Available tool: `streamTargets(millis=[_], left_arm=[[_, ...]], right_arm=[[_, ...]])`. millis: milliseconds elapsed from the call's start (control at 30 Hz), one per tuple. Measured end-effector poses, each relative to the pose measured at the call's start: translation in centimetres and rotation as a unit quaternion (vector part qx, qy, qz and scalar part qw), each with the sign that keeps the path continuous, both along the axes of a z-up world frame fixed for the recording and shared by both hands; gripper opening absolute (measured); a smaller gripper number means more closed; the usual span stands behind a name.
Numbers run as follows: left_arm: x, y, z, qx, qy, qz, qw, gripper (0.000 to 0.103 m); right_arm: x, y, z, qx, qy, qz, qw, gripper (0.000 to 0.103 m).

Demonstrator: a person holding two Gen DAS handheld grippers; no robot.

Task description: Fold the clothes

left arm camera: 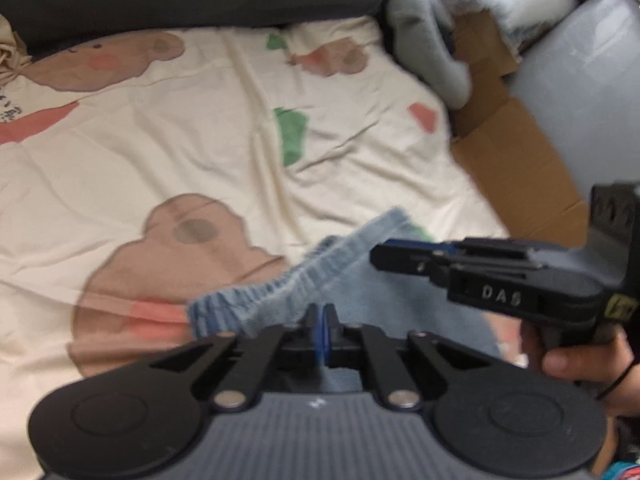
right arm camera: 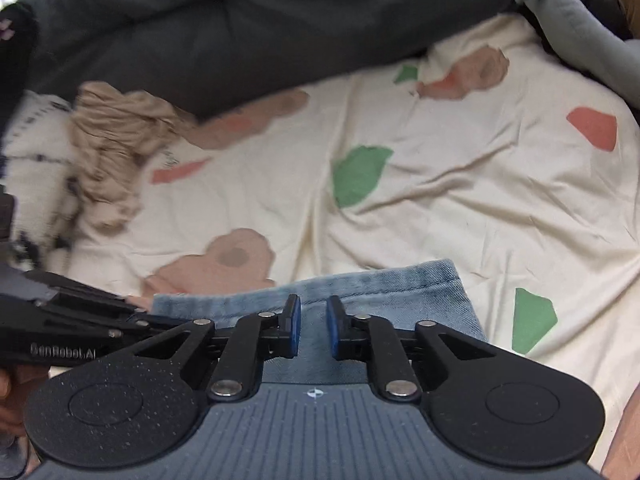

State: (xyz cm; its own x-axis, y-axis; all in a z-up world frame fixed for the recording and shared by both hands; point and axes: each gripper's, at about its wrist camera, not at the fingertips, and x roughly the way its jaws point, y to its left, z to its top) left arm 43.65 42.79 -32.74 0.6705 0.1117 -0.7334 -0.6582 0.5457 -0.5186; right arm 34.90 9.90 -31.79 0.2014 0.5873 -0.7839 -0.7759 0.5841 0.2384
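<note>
A light blue denim garment (left arm camera: 280, 292) with a gathered elastic waistband lies on the bed sheet close in front of me. My left gripper (left arm camera: 322, 316) is shut on its waistband edge, and the cloth rises in a ridge to the pads. In the right wrist view the same denim garment (right arm camera: 400, 292) lies flat with a stitched hem along its far edge. My right gripper (right arm camera: 313, 320) hovers over it, a narrow gap between its blue pads and denim showing through the gap. From the left wrist view the right gripper (left arm camera: 384, 258) reaches in from the right over the cloth.
The cream bed sheet (left arm camera: 180, 140) has bear and leaf prints. A dark grey duvet (right arm camera: 280, 28) lies along the far side. A crumpled beige garment (right arm camera: 112, 152) and white patterned cloth (right arm camera: 36, 160) sit at the left. Flattened cardboard (left arm camera: 512, 160) and grey clothing (left arm camera: 424, 40) lie at the right.
</note>
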Motion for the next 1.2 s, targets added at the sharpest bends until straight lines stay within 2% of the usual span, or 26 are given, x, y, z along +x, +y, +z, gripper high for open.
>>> streamTargets(millis=[100, 200, 267, 300, 367, 433, 600, 633, 700, 733, 800, 867, 1033, 1133, 1200], left_arm=[[0.3, -1.1, 1.1, 0.012, -0.016, -0.028, 0.9994, 0.005], [0.8, -2.2, 1.4, 0.023, -0.028, -0.049, 0.9981, 0.008], [1.3, -2.4, 0.5, 0.022, -0.003, -0.042, 0.9989, 0.013], [1.5, -2.4, 0.0, 0.019, 0.015, -0.036, 0.9991, 0.012], [1.2, -1.9, -1.2, 0.0, 0.028, -0.018, 0.9995, 0.003], [0.7, -1.2, -1.7, -0.017, 0.028, -0.003, 0.9994, 0.003], [1.4, -1.3, -0.7, 0.014, 0.055, -0.008, 0.9984, 0.003], [1.4, -1.3, -0.4, 0.017, 0.056, -0.006, 0.9983, 0.004], [1.5, -1.8, 0.5, 0.028, 0.049, -0.006, 0.9984, 0.015], [1.6, -2.0, 0.9, 0.034, 0.046, -0.007, 0.9983, 0.021], [2.2, -2.9, 1.5, 0.042, 0.043, -0.023, 0.9979, 0.022], [2.8, -4.1, 1.8, 0.054, 0.037, -0.048, 0.9967, 0.022], [3.3, -5.4, 0.8, 0.062, 0.035, -0.066, 0.9953, 0.022], [3.7, -6.1, 0.3, 0.085, 0.042, -0.083, 0.9921, 0.022], [3.7, -6.3, -0.1, 0.086, 0.05, -0.085, 0.9915, 0.022]], right_arm=[[-0.9, -1.4, 0.7, -0.005, -0.019, 0.009, 1.0, 0.016], [-1.7, -2.4, 0.2, -0.016, -0.027, 0.015, 0.999, 0.016], [-2.1, -2.7, -0.7, -0.029, -0.027, 0.02, 0.999, 0.018], [-2.3, -2.8, -1.1, -0.035, -0.028, 0.023, 0.999, 0.019], [-2.7, -2.9, -2.0, -0.043, -0.028, 0.025, 0.998, 0.019], [-2.8, -2.6, -2.7, -0.047, -0.029, 0.02, 0.998, 0.019], [-2.0, -3.2, -3.7, -0.012, -0.001, -0.019, 1.0, 0.019], [-2.1, -3.4, -3.6, -0.009, -0.001, -0.022, 1.0, 0.019], [-2.7, -3.8, -2.8, -0.012, -0.012, -0.024, 1.0, 0.021], [-2.9, -4.1, -2.3, -0.009, -0.019, -0.025, 0.999, 0.024], [-3.4, -5.3, -1.1, 0.007, -0.033, -0.031, 0.999, 0.057], [-3.8, -6.3, -0.5, 0.017, -0.048, -0.035, 0.998, 0.074], [-4.5, -6.9, -1.3, 0.0, -0.064, -0.029, 0.998, 0.076], [-5.1, -6.5, -2.5, -0.029, -0.076, -0.036, 0.996, 0.076], [-5.3, -6.6, -3.0, -0.04, -0.083, -0.039, 0.995, 0.08]])
